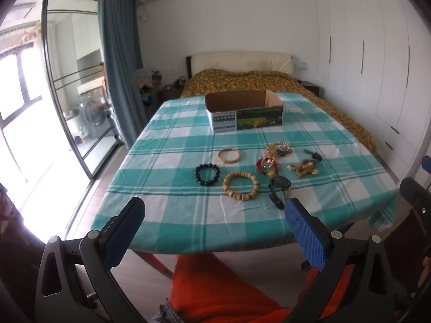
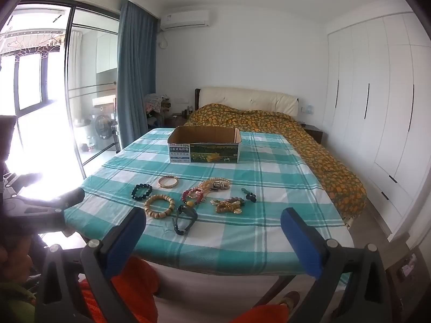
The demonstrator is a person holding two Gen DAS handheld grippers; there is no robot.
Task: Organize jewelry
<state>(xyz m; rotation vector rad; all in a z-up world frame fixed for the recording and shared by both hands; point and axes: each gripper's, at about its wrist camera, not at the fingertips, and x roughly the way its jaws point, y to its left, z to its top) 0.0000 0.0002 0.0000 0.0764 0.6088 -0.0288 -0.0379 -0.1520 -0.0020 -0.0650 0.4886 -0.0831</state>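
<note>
Lying flat mid-tabletop, toward near edge: jewelry cluster (image 2: 194,199), strung out left-right; black watch (image 2: 184,219) nearest, strap running near-far. Cardboard box (image 2: 204,145) by far edge, open top up, long side across. Left gripper (image 1: 215,231), right gripper (image 2: 212,234) spread wide, empty, short of near edge.

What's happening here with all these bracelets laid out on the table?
A person is holding a two-finger gripper in each hand, about to tidy jewelry. Nothing is picked up yet: the left gripper and right gripper both hang at the near edge of the checked tablecloth, jaws wide open and empty. A dark bead bracelet, a wooden bead bracelet, a gold bangle, a watch and a tangle of other pieces lie loose. The open cardboard box stands farther back.
</note>
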